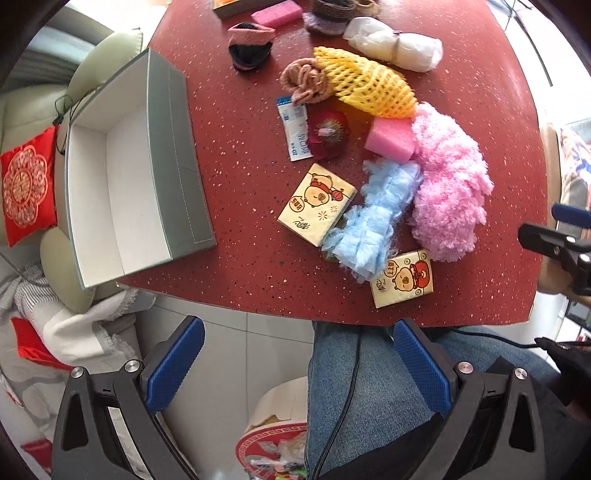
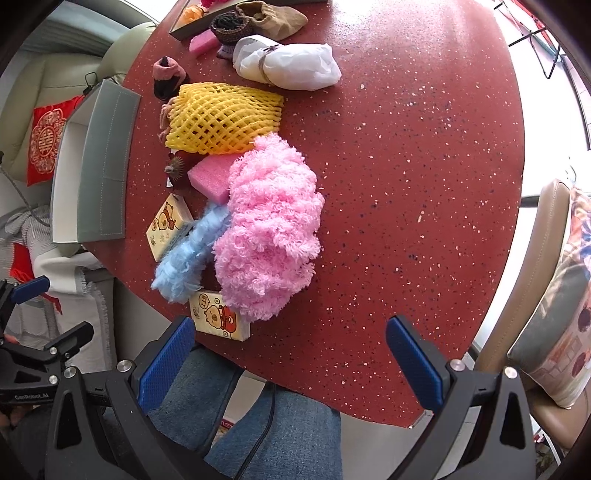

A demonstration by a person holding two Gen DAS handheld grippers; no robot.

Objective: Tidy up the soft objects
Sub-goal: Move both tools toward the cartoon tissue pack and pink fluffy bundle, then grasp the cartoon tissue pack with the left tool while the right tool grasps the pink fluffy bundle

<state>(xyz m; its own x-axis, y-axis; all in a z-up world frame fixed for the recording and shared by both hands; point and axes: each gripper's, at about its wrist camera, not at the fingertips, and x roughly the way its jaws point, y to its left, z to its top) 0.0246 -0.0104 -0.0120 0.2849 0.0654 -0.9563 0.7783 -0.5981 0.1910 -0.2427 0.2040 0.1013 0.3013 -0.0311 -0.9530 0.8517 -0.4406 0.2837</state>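
On the red table [image 1: 240, 192] lie soft things: a fluffy pink bundle [image 1: 448, 184] [image 2: 267, 229], a fluffy blue bundle [image 1: 373, 218] [image 2: 192, 254], a yellow foam net [image 1: 365, 83] [image 2: 221, 118], a pink sponge [image 1: 391, 138] [image 2: 210, 175] and two tissue packs [image 1: 317, 205] [image 1: 402, 278]. An empty grey box [image 1: 122, 181] [image 2: 99, 166] stands at the table's left edge. My left gripper [image 1: 299, 362] is open, held off the near edge. My right gripper [image 2: 291, 358] is open above the near edge, beside the nearer tissue pack [image 2: 219, 319].
At the back lie a white wrapped bundle [image 1: 397, 44] [image 2: 288, 66], knitted items [image 1: 251, 44], a second pink sponge [image 1: 277, 13] and a tray [image 2: 192, 22]. A sofa with a red cushion [image 1: 27, 184] is left, a chair [image 2: 535, 295] right. Jeans-clad legs [image 1: 369, 387] are below.
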